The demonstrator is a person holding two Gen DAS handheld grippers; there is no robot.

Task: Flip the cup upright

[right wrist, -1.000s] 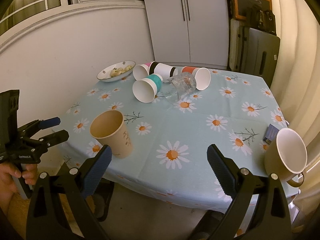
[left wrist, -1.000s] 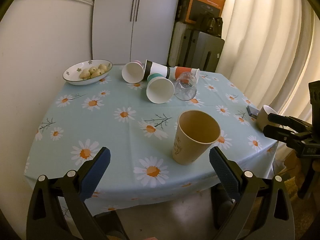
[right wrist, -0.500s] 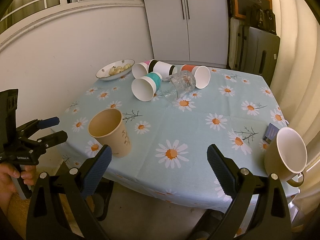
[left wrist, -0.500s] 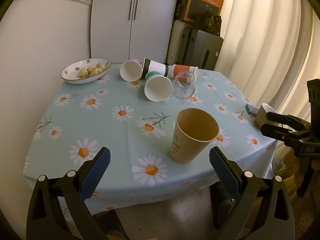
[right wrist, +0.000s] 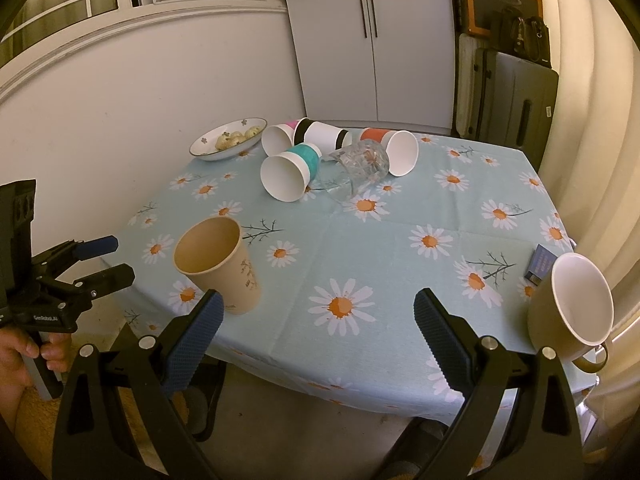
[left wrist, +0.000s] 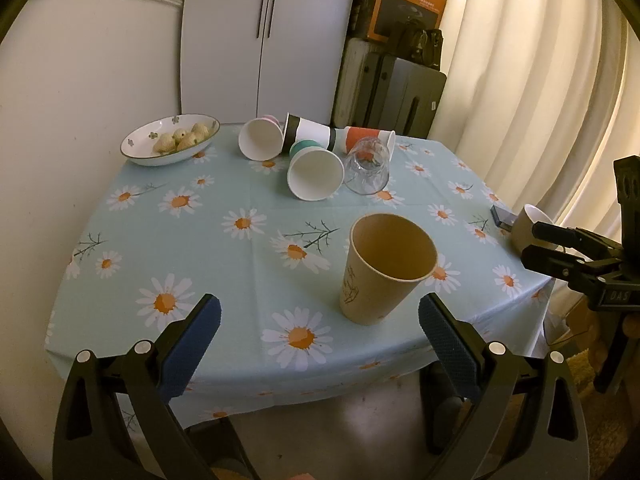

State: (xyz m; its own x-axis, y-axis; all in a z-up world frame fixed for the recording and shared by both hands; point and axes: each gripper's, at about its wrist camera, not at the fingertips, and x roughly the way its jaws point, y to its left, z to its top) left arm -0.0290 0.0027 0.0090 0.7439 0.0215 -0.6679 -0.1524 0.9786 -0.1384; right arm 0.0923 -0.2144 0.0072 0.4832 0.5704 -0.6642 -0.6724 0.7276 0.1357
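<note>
A tan paper cup [left wrist: 384,272] stands upright near the table's front edge; it also shows in the right wrist view [right wrist: 218,264]. A brown mug [right wrist: 568,312] stands upright at the front right corner. At the back, a teal cup [left wrist: 314,172], a pink cup [left wrist: 260,144], a black-banded cup [left wrist: 310,130], an orange cup [left wrist: 368,136] and a clear glass [left wrist: 368,164] lie on their sides. My left gripper [left wrist: 320,328] is open and empty, just short of the table edge. My right gripper [right wrist: 318,322] is open and empty, over the front edge.
A white bowl of food [left wrist: 170,144] sits at the back left by the wall. A small dark box [right wrist: 542,262] lies by the mug. The table [left wrist: 208,240] has a daisy cloth. Curtains hang on the right, a cabinet and suitcases stand behind.
Both grippers have drifted slightly back from the table. The cups have not moved.
</note>
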